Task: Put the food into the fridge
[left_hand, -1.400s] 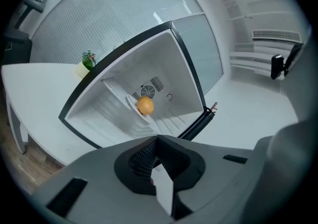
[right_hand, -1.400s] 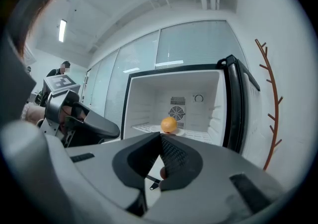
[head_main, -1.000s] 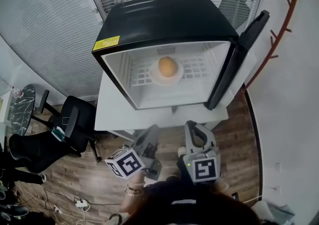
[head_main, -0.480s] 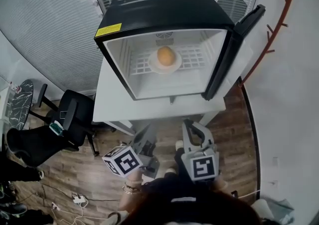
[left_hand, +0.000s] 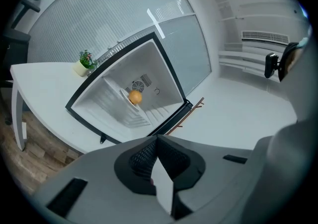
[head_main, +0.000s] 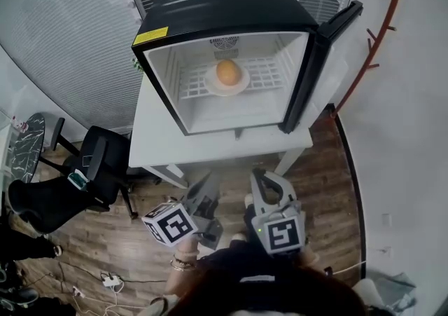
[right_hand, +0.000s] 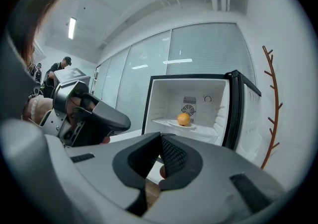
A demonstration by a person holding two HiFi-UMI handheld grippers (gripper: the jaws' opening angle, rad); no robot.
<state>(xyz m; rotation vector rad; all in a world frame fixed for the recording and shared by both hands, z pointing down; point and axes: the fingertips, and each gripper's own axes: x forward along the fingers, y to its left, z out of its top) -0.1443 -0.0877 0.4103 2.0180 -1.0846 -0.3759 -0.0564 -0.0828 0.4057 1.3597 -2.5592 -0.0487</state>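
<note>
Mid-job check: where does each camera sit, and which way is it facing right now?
Head view: on the person's head, looking steeply down at the open fridge on the white table; the left gripper, right gripper and the person's hair show below.
Left gripper view: rides the left gripper, looking along its shut jaws, tilted, toward the fridge.
Right gripper view: rides the right gripper, facing the fridge along its shut jaws; the left gripper shows at left.
Shared: all three see the orange on the fridge shelf.
</note>
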